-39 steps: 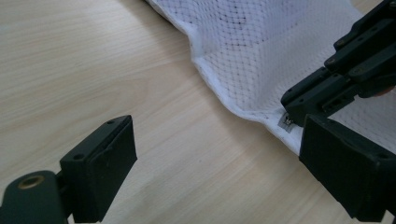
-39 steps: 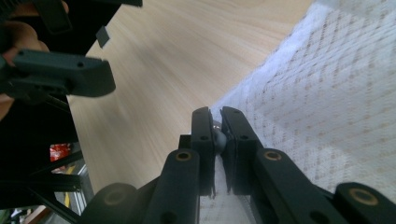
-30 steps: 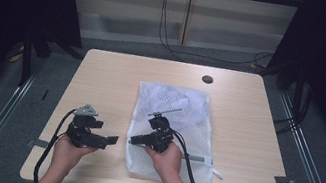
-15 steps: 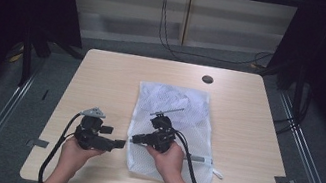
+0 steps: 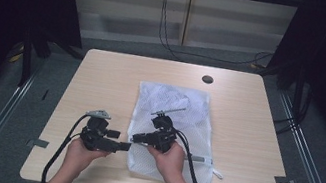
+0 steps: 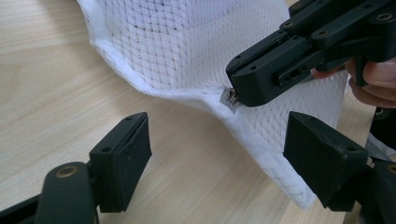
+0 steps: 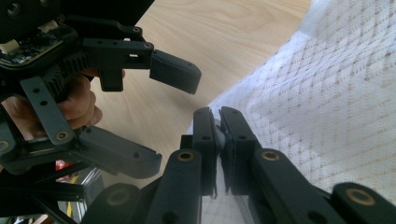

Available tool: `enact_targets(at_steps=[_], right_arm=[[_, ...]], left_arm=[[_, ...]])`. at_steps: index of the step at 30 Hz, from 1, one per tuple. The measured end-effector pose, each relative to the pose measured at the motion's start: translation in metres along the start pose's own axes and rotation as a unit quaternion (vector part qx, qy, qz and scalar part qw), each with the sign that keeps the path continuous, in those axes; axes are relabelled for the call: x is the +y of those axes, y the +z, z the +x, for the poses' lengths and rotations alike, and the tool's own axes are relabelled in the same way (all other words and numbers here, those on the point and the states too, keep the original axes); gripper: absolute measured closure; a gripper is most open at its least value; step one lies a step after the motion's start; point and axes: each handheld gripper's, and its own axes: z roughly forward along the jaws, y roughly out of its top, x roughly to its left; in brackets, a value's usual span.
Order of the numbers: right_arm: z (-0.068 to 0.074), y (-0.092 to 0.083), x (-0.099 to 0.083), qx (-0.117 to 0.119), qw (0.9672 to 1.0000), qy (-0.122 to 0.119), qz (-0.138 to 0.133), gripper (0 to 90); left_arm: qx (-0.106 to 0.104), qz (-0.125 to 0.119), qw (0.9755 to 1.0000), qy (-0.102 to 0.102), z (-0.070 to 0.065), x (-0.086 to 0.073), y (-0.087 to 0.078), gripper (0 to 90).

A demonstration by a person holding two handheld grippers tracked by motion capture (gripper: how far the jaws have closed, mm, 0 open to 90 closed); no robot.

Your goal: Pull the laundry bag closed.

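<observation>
We see a white mesh laundry bag (image 5: 172, 128) lying flat near the middle of a pale wooden table (image 5: 103, 73), its long side running away from the person. A zipper runs along the bag's near right edge, with a white pull tab (image 5: 217, 173) resting on the wood just beside it.

The right gripper (image 5: 134, 140) comes in over the bag's near left part, held in the right hand (image 5: 171, 156). Its jaws are pressed together on the bag's left hem — in the right gripper view the two black jaws meet with a thin fold of white fabric between them. In the left gripper view we see that same pinch from the other side: the hem is lifted off the table where the right gripper (image 6: 252, 91) bites it, at a small grey tab (image 6: 230, 97) sewn into the edge.

The left gripper (image 5: 122, 146), in the left hand (image 5: 79, 154), sits on the bare wood just left of the bag, pointing at the pinched spot. Its jaws are spread wide — nothing lies between them but table and the raised hem beyond. A black cable (image 5: 62, 150) trails from it toward the table's near edge.
</observation>
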Motion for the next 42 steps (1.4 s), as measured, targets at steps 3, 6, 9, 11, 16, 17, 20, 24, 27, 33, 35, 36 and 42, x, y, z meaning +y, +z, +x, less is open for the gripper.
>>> enact_targets(at_steps=[3, 6, 9, 11, 16, 17, 20, 24, 27, 33, 35, 36, 42], right_arm=[[0.000, -0.002, 0.000, 0.002, 1.0000, 0.001, -0.003, 85.0], [0.000, -0.004, 0.001, 0.003, 1.0000, 0.000, -0.006, 85.0], [0.001, -0.005, 0.001, 0.002, 1.0000, -0.002, -0.008, 85.1], [0.001, -0.006, 0.002, 0.003, 1.0000, -0.001, -0.009, 85.1], [0.003, -0.007, 0.001, 0.001, 0.9999, -0.004, -0.010, 85.1], [0.003, -0.007, 0.001, 0.001, 0.9999, -0.004, -0.010, 85.3], [0.003, -0.009, 0.002, 0.002, 0.9999, -0.004, -0.012, 85.4], [0.003, -0.010, 0.002, 0.002, 0.9999, -0.005, -0.011, 85.5], [0.003, -0.010, 0.002, 0.003, 0.9999, -0.004, -0.011, 85.6], [0.004, -0.011, 0.003, 0.005, 0.9999, -0.004, -0.012, 85.6], [0.004, -0.011, 0.003, 0.007, 0.9999, -0.001, -0.012, 85.6], [0.004, -0.011, 0.003, 0.006, 0.9999, -0.001, -0.012, 85.6], [0.005, -0.010, 0.004, 0.009, 0.9999, -0.002, -0.012, 85.7]], left_arm=[[-0.010, 0.000, 0.9999, -0.004, -0.001, 0.000, 0.003, 24.2], [-0.015, 0.000, 0.9999, -0.006, -0.002, 0.001, 0.006, 26.2], [-0.024, -0.002, 0.9997, -0.006, -0.002, 0.002, 0.008, 28.3], [-0.029, -0.002, 0.9996, -0.005, -0.002, 0.002, 0.009, 29.8], [-0.045, 0.001, 0.9990, -0.008, -0.005, 0.003, 0.015, 35.0], [-0.045, 0.003, 0.9989, -0.007, -0.004, 0.004, 0.016, 35.2], [-0.049, 0.003, 0.9987, -0.014, -0.005, 0.004, 0.018, 35.8], [-0.056, 0.006, 0.9982, -0.020, -0.006, 0.004, 0.021, 37.1], [-0.059, 0.006, 0.9981, -0.016, -0.006, 0.004, 0.023, 38.7], [-0.067, 0.007, 0.9974, -0.024, -0.007, 0.005, 0.025, 42.4], [-0.068, 0.011, 0.9974, -0.021, -0.006, 0.005, 0.026, 43.3], [-0.069, 0.009, 0.9973, -0.023, -0.006, 0.005, 0.027, 43.8], [-0.072, 0.011, 0.9970, -0.025, -0.007, 0.005, 0.029, 47.4]])
